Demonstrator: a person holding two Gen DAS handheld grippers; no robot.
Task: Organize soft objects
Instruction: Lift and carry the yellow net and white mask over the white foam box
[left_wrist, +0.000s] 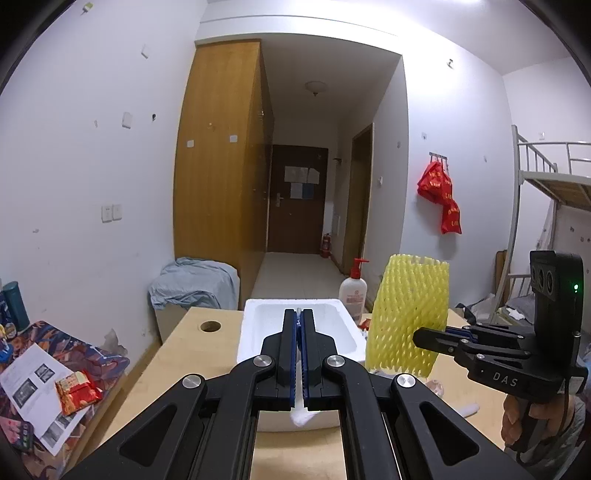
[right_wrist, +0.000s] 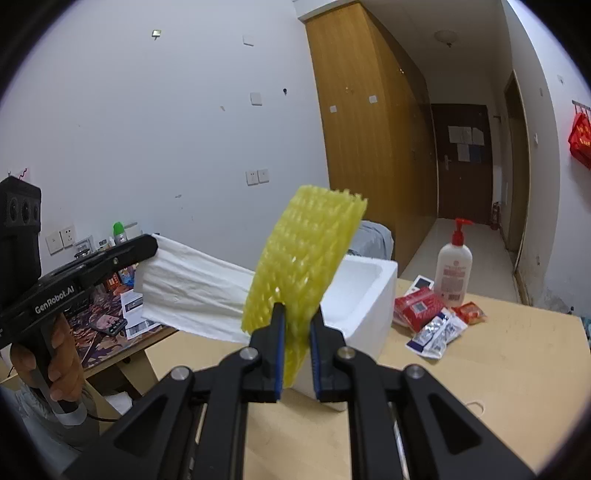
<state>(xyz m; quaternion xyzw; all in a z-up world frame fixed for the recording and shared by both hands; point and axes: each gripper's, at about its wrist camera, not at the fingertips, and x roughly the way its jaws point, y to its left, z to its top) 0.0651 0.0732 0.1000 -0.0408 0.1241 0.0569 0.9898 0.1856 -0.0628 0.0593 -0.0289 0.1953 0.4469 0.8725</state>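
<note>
A white foam box (left_wrist: 295, 328) stands open on the wooden table; it also shows in the right wrist view (right_wrist: 365, 291). My left gripper (left_wrist: 299, 314) is shut on a white tissue sheet (right_wrist: 192, 288), held above the box's near left side; only the sheet's thin edge (left_wrist: 301, 415) shows between its pads. My right gripper (right_wrist: 297, 314) is shut on a yellow foam net sleeve (right_wrist: 303, 258) and holds it upright, in the air to the right of the box. The sleeve (left_wrist: 406, 317) and the right gripper (left_wrist: 421, 336) also show in the left wrist view.
A white pump bottle (right_wrist: 453, 269) with a red top stands at the table's far end. Red and white snack packets (right_wrist: 432, 317) lie next to it. A low side table (left_wrist: 55, 373) with papers and a red packet is on the left. The table has a round hole (left_wrist: 210, 326).
</note>
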